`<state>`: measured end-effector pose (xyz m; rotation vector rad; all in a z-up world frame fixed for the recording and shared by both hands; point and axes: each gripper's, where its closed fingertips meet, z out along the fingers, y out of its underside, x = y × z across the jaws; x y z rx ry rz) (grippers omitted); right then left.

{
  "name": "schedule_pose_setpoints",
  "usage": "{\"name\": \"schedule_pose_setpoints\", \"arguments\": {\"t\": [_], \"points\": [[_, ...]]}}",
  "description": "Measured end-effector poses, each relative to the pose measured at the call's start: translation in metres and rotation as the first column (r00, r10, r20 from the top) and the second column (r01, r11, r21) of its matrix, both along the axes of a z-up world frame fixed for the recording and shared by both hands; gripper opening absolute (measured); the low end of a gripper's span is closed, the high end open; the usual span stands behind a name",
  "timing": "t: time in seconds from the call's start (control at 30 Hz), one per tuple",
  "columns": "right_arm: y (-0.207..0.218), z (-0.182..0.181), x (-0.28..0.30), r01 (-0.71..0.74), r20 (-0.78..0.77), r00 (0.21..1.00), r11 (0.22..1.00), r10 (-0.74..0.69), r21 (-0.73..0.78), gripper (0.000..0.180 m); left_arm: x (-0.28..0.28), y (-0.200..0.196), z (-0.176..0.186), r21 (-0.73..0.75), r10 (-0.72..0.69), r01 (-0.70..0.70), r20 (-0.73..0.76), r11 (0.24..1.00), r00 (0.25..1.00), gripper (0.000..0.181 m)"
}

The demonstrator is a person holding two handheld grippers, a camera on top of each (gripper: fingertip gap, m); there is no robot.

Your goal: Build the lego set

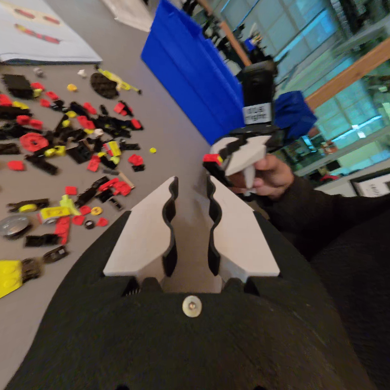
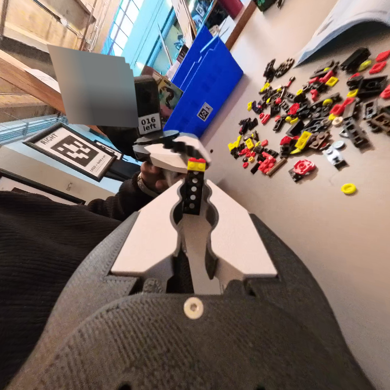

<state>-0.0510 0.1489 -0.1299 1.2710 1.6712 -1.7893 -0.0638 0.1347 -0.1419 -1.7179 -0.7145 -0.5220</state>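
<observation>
My right gripper (image 2: 193, 185) is shut on a black beam with a row of holes (image 2: 192, 198), held upright above the table. A yellow plate (image 2: 196, 166) and a red piece sit on its far end. The same beam assembly (image 1: 212, 158) shows in the left wrist view, in the right gripper (image 1: 223, 162). My left gripper (image 1: 192, 183) is open and empty, its fingertips just short of that assembly. It also shows in the right wrist view (image 2: 179, 152), right behind the beam's top.
Many loose red, black and yellow pieces (image 1: 84, 137) (image 2: 316, 118) lie spread on the grey table (image 1: 175, 130). A blue bin (image 1: 190, 84) (image 2: 206, 88) stands at the back. An open instruction booklet (image 1: 42, 35) (image 2: 348, 27) lies beyond the pile. Both grippers' tips are close together, under 4 cm apart.
</observation>
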Motion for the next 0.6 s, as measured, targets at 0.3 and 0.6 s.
{"name": "schedule_pose_setpoints", "arguments": {"t": [0.3,0.6], "points": [[-0.003,0.024,0.002,-0.011,-0.026,1.0,0.99,0.007,-0.143,0.014,0.024,0.017,0.028,0.167,-0.073,0.072,0.005,0.983,0.997,0.017],[-0.002,0.023,-0.012,0.146,-0.343,0.936,0.975,-0.081,0.167,0.014,0.014,0.017,0.041,0.271,0.022,-0.045,0.088,0.961,0.996,0.025]]}}
